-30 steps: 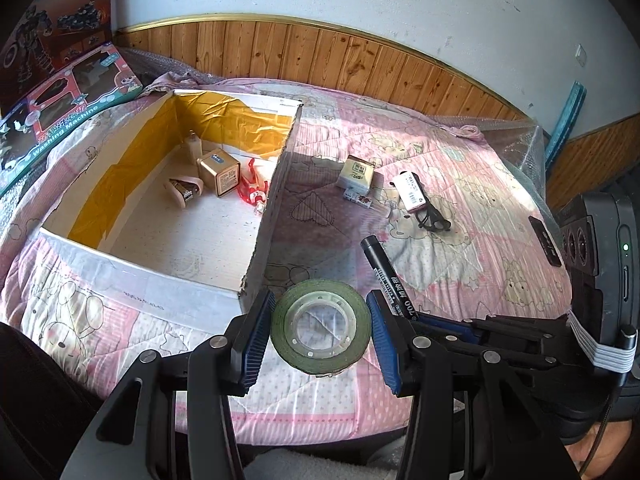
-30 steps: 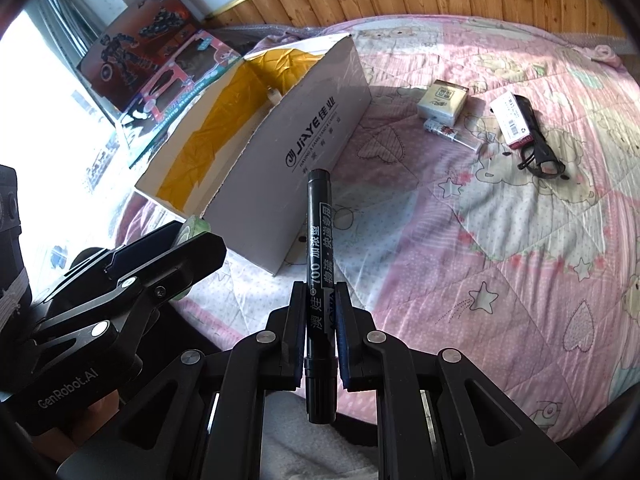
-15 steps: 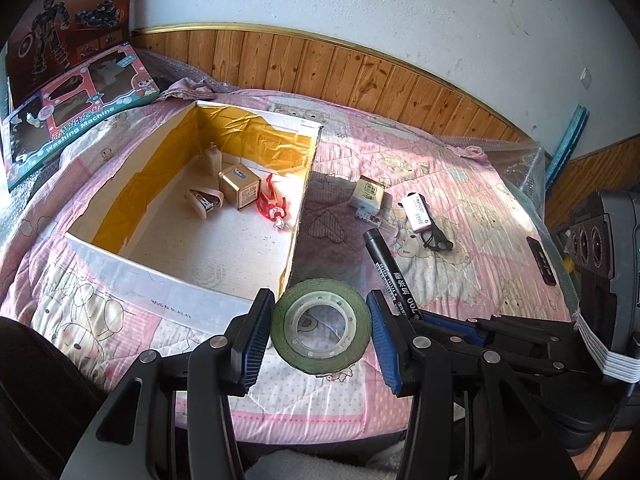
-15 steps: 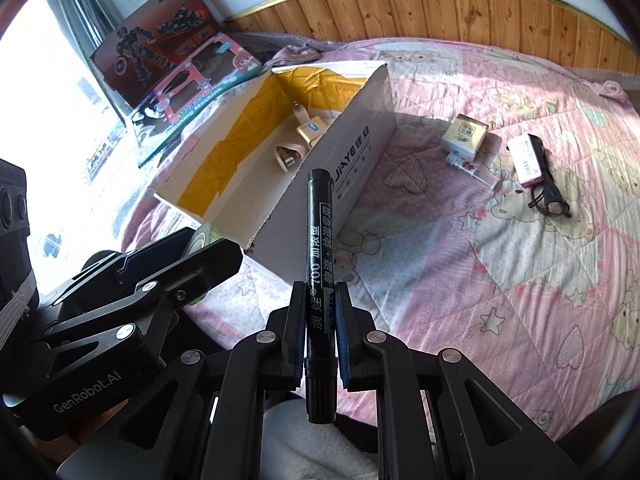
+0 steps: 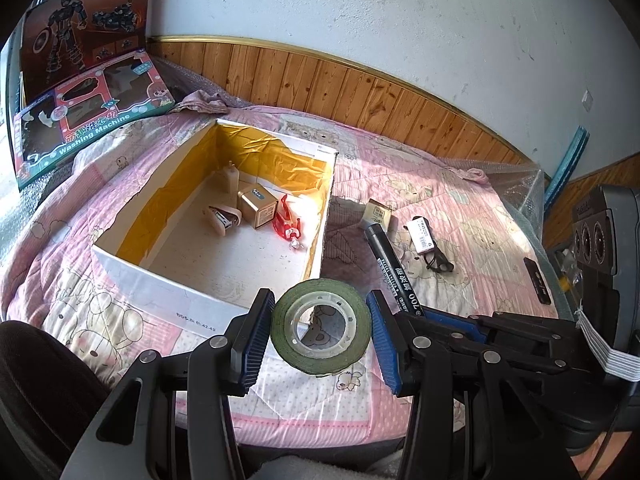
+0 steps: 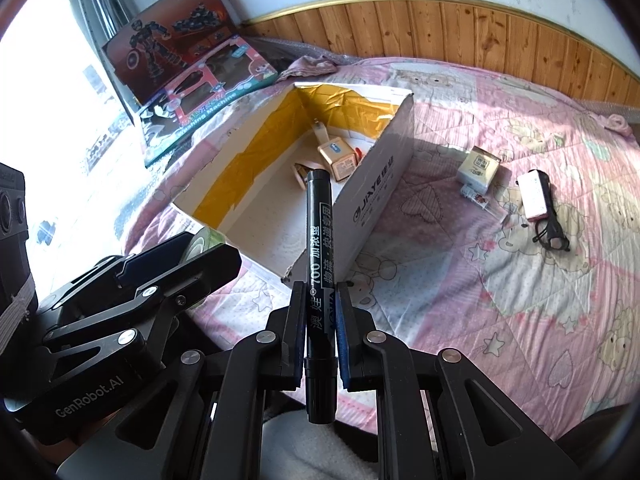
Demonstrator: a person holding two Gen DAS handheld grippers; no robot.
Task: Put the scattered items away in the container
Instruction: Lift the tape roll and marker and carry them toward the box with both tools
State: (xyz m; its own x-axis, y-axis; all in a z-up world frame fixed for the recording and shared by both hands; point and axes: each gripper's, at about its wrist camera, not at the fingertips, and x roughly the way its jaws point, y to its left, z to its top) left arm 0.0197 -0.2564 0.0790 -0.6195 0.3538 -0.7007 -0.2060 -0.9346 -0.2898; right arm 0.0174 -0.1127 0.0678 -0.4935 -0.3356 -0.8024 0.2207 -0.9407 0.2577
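Note:
My left gripper [image 5: 319, 318] is shut on a green tape roll [image 5: 320, 365], held above the near right corner of the open white cardboard box [image 5: 160, 280]. A tan cube [image 5: 258, 210], a red figure [image 5: 286, 226], a stapler [image 5: 224, 218] and a small bottle [image 5: 231, 176] lie in the box. To the right, my right gripper [image 6: 321, 300] is shut on a black marker [image 6: 318, 216] that points over the box wall [image 6: 372, 192]. On the pink quilt lie a cream packet [image 6: 478, 168], a small tube [image 6: 476, 198] and a white tag with a black cord [image 6: 534, 196].
Two toy boxes [image 5: 88, 120] lean at the far left of the bed. A flat black item [image 5: 538, 280] lies near the bed's right edge. Wood panelling [image 5: 360, 88] runs behind the bed. Bubble wrap [image 5: 516, 184] covers the far right corner.
Both grippers have lifted and drawn back, so the box now sits farther off and more of its inside shows. The holds on the tape roll and the marker are unchanged.

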